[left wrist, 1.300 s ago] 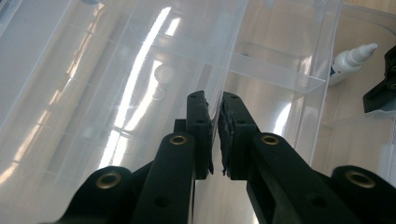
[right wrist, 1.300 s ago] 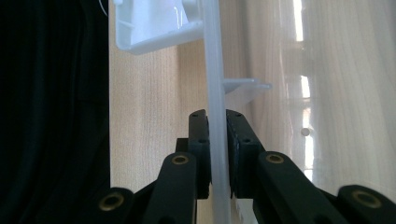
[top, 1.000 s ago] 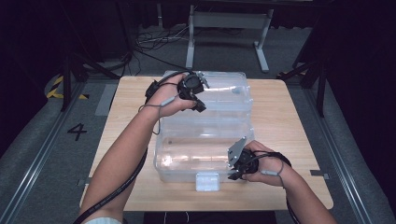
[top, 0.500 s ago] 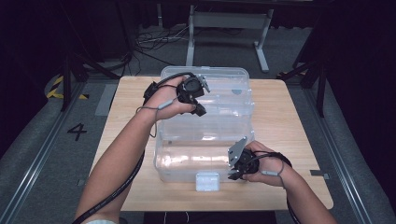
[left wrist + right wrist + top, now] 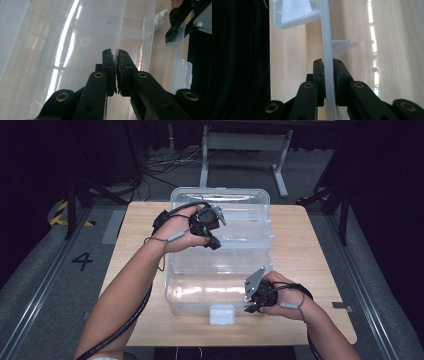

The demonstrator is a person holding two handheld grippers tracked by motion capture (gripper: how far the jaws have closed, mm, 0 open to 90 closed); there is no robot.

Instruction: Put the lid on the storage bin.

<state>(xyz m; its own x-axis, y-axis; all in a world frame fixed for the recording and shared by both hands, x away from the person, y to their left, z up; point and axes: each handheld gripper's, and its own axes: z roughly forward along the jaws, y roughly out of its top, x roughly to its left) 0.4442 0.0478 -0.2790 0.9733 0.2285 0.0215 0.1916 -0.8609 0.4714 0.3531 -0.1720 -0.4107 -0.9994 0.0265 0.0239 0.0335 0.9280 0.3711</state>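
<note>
A clear plastic storage box (image 5: 220,285) stands open on the wooden table (image 5: 300,255), its white latch (image 5: 222,315) at the front. My left gripper (image 5: 213,243) is over the box's middle. In the left gripper view (image 5: 116,53) its jaws are shut on a thin clear wall above divided compartments (image 5: 82,42). I cannot tell whether that wall belongs to the lid or to an insert. My right gripper (image 5: 249,308) is shut on the box's front right rim (image 5: 327,37), which runs up between the pads. That gripper also appears at the top right (image 5: 180,22) of the left gripper view.
The clear lid (image 5: 220,200) reaches to the table's back edge. Bare wood lies left and right of the box. A metal stand (image 5: 240,145) and cables (image 5: 165,162) are on the floor behind. Floor rails run along both sides of the table.
The far edge of the clear lid has moved farther back in the high view, with the left hand shifting slightly. The right hand has kept still.
</note>
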